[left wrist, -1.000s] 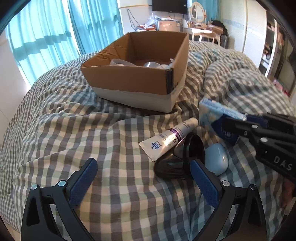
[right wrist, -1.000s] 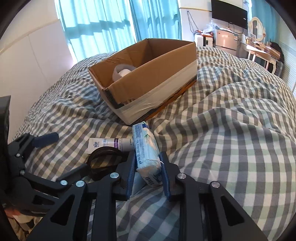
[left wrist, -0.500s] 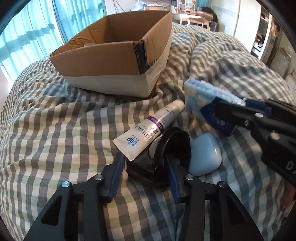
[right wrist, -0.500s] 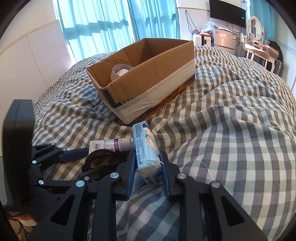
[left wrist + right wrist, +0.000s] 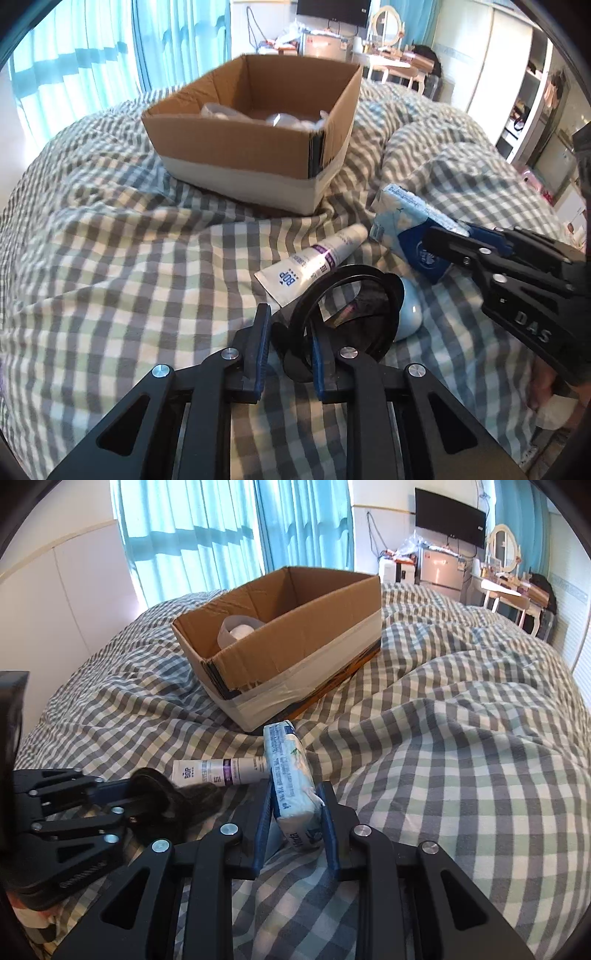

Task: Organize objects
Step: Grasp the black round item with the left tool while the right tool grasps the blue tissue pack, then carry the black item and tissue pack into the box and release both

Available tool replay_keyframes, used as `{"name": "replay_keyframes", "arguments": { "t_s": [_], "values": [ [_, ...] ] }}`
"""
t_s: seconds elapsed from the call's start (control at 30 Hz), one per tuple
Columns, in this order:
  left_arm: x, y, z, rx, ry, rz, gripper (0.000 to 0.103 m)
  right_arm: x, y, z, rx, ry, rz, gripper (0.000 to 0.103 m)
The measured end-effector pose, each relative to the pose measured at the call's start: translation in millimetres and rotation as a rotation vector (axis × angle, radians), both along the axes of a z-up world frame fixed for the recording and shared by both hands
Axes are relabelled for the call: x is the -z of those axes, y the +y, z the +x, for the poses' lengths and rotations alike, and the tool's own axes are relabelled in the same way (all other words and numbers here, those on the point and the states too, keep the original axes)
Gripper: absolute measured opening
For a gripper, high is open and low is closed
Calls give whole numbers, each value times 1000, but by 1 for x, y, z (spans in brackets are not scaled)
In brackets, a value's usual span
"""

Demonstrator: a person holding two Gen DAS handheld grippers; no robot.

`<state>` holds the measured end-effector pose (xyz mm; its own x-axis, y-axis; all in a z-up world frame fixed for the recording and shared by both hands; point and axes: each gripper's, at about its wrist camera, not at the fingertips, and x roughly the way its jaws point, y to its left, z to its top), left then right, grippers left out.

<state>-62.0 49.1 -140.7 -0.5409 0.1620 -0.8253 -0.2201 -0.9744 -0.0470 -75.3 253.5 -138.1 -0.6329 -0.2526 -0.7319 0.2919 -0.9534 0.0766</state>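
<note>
Black plastic fills the near edge of both views: the left gripper (image 5: 287,349) is pinched on the rim of a round black compact (image 5: 347,314), which looks raised off the checked quilt (image 5: 122,266), though the angle leaves that unsure. Only a thin edge sits between the blue pads, so carry it level and slowly, or it may swivel out. Just beside it lies a pale blue case (image 5: 408,314), and a white tube (image 5: 314,260) rests on the quilt just past them, both waiting.

On the right, the right gripper (image 5: 295,830) is clamped on a pack of tissues (image 5: 291,782) at its near end; the soft pack will sag, so keep the squeeze steady without crushing it.

Farther off sits the open cardboard box (image 5: 255,147), holding a roll of tape (image 5: 238,629) and some pale things. Bring each load over the near wall before letting go, one at a time so the grippers do not collide.
</note>
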Motion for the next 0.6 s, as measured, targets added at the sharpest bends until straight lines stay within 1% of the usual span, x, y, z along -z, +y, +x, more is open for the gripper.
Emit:
{"name": "replay_keyframes", "arguments": {
  "t_s": [0.13, 0.27, 0.33, 0.6],
  "values": [
    [-14, -5, 5, -2, 42, 7, 19, -4, 0, 1, 10, 8, 5, 23],
    [-23, -11, 7, -9, 64, 23, 19, -17, -2, 12, 12, 77, 17, 21],
    [-27, -12, 8, -10, 70, 31, 19, -22, -4, 15, 12, 93, 21, 20],
    [-52, -24, 8, -25, 131, 72, 19, -42, -8, 18, -13, 113, -18, 20]
  ]
}}
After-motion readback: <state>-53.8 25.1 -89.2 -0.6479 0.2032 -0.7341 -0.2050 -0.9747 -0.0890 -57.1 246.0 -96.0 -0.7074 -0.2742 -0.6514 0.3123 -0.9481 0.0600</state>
